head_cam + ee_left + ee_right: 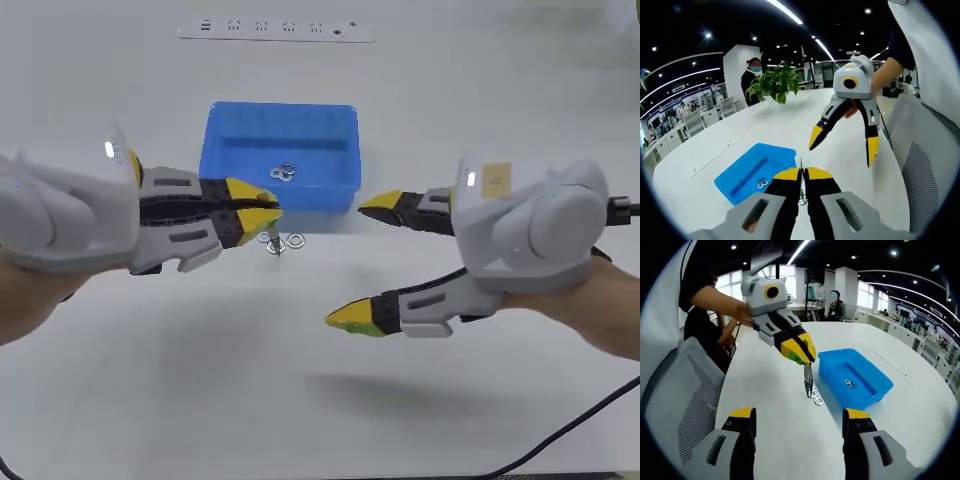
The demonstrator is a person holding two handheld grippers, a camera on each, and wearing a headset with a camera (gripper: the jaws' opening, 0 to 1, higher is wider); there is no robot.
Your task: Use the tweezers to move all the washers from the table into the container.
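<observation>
My left gripper [268,215] [803,176] is shut on a pair of metal tweezers [808,380] that point down at the table. Their tips [272,245] touch down among the washers [287,241] [816,397] lying on the white table just in front of the blue container [282,153] [752,170] [858,375]. Two washers [285,174] [849,384] lie inside the container. My right gripper [372,262] [799,420] is open and holds nothing, hovering to the right of the washers, its jaws far apart.
A white power strip [276,30] lies at the table's far edge behind the container. A black cable [575,425] runs along the near right. A mesh chair [675,395] stands beside the table, and people stand in the room beyond.
</observation>
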